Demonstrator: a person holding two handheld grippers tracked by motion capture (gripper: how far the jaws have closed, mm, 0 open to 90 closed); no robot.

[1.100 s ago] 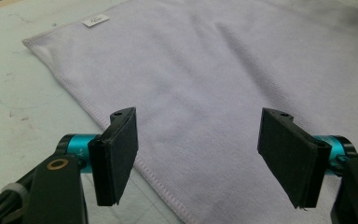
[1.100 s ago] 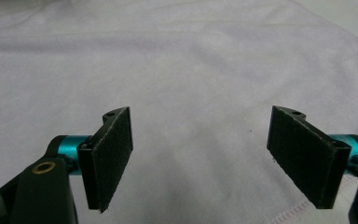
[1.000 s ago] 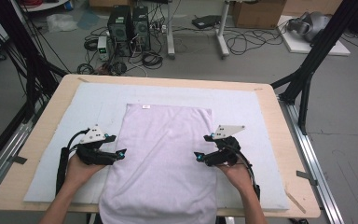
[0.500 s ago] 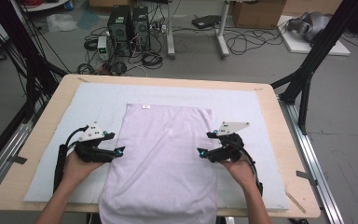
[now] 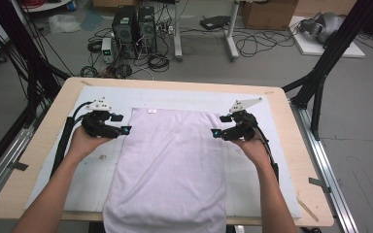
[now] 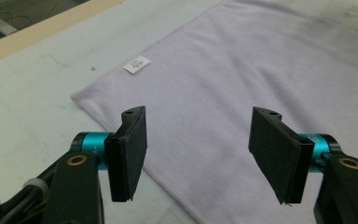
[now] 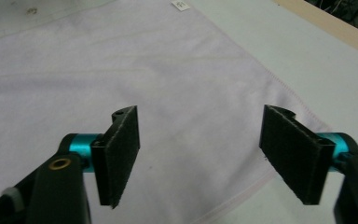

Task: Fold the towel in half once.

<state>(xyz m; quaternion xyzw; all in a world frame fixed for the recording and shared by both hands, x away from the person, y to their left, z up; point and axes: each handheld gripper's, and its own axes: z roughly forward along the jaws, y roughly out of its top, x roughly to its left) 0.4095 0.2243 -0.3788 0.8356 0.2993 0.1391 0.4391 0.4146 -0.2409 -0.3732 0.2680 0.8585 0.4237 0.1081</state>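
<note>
A pale lilac towel [image 5: 170, 165] lies flat on the white mat [image 5: 272, 170], its near end hanging over the table's front edge. A small white label [image 5: 152, 111] sits near its far edge. My left gripper [image 5: 125, 130] hovers at the towel's left hem near the far corner, jaws open and empty. In the left gripper view the hem [image 6: 121, 135] runs between the open pads [image 6: 129, 156]. My right gripper [image 5: 214, 132] stands open at the towel's right hem. In the right gripper view the towel [image 7: 177, 88] spreads between the pads [image 7: 291, 151].
The wooden table [image 5: 298, 160] carries the mat. Behind the table, on the floor, stand computer towers [image 5: 133, 22], cables and a cardboard box [image 5: 267, 12]. Black frame legs [image 5: 325, 63] rise at the right and left sides.
Both grippers have moved away from the person along the towel's side hems toward its far corners. Both stay open.
</note>
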